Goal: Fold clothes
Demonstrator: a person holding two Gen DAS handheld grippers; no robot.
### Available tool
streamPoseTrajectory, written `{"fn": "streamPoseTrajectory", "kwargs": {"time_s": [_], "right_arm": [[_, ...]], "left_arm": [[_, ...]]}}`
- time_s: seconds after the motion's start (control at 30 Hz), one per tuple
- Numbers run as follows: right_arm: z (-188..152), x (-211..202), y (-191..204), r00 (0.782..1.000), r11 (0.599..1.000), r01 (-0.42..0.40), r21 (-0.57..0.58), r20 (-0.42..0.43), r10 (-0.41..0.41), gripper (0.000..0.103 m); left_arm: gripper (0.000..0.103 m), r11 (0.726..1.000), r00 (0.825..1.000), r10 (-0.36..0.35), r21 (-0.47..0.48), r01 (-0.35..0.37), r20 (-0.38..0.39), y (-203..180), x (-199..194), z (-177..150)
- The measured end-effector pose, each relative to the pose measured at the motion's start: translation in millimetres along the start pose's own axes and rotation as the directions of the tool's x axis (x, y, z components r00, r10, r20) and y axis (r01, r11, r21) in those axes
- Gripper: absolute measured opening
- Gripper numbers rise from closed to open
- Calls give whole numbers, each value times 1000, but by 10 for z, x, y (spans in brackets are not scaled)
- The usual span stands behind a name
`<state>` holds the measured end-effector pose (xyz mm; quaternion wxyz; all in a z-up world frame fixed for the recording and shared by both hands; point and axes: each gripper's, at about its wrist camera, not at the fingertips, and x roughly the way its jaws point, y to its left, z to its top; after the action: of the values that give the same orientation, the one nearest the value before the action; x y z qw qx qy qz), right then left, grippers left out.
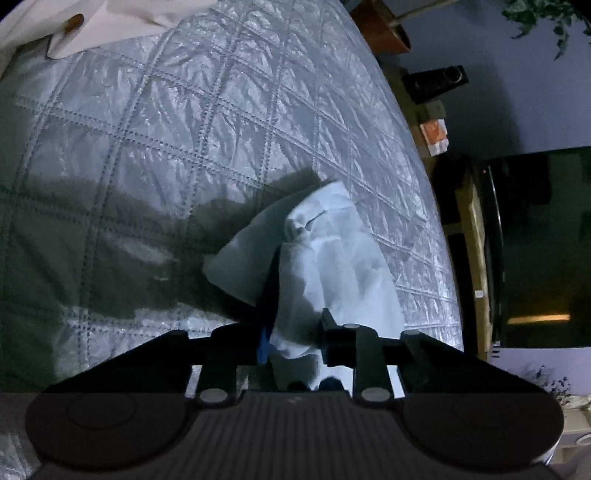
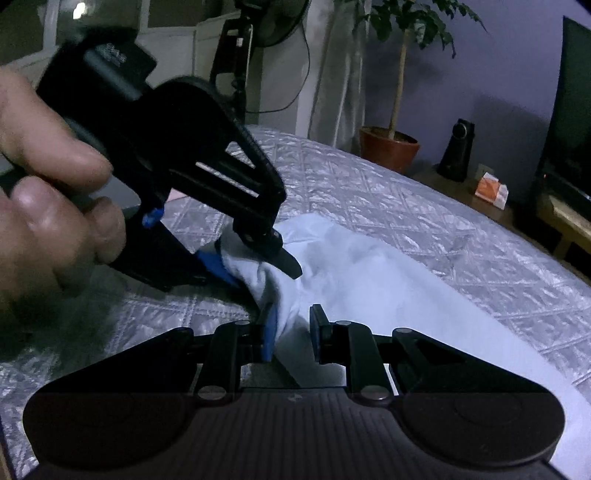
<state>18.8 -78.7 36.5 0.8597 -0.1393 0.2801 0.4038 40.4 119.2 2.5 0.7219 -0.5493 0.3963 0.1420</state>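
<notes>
Both grippers clamped on pale garment, long axis trailing rightward across quilt

Garment: laid on the quilted bed cover, bunched at its near end, spread away to the right in the right wrist view. Left gripper: placed to the left of the bunch, carried by a hand, cloth caught between its fingers. Right gripper: set just before the bunch, cloth between its fingers. Potted plant, speaker and small box: ranged behind the bed, left to right. Television: stood at the far right. Second cloth: left at the far corner of the cover, well apart from the garment.
</notes>
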Motion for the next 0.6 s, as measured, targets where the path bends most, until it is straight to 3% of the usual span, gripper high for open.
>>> {"fn": "streamPoseTrajectory", "kwargs": {"time_s": [0.1, 0.17, 0.23, 0.33, 0.5, 0.6], "right_arm": [[-5, -107, -185, 999, 995, -43, 89, 35, 40, 32], [-19, -208, -416, 997, 984, -3, 176, 71, -10, 38], [-53, -223, -552, 995, 976, 78, 203, 44, -89, 39], [-102, -208, -696, 983, 958, 182, 222, -11, -184, 29], [-155, 80, -441, 970, 976, 205, 74, -151, -192, 15], [-144, 142, -334, 964, 977, 212, 11, -168, -208, 8]], "left_arm": [[17, 999, 1000, 7, 44, -8, 25, -59, -24, -15], [16, 997, 999, 13, 79, -17, 48, -108, -64, -11], [15, 994, 998, 14, 109, -21, 69, -149, -109, 6], [15, 985, 995, 15, 170, -32, 99, -236, -169, 43], [14, 966, 989, -4, 258, -35, 151, -379, -304, 47], [14, 941, 986, -14, 335, -44, 169, -491, -357, -5]]}}
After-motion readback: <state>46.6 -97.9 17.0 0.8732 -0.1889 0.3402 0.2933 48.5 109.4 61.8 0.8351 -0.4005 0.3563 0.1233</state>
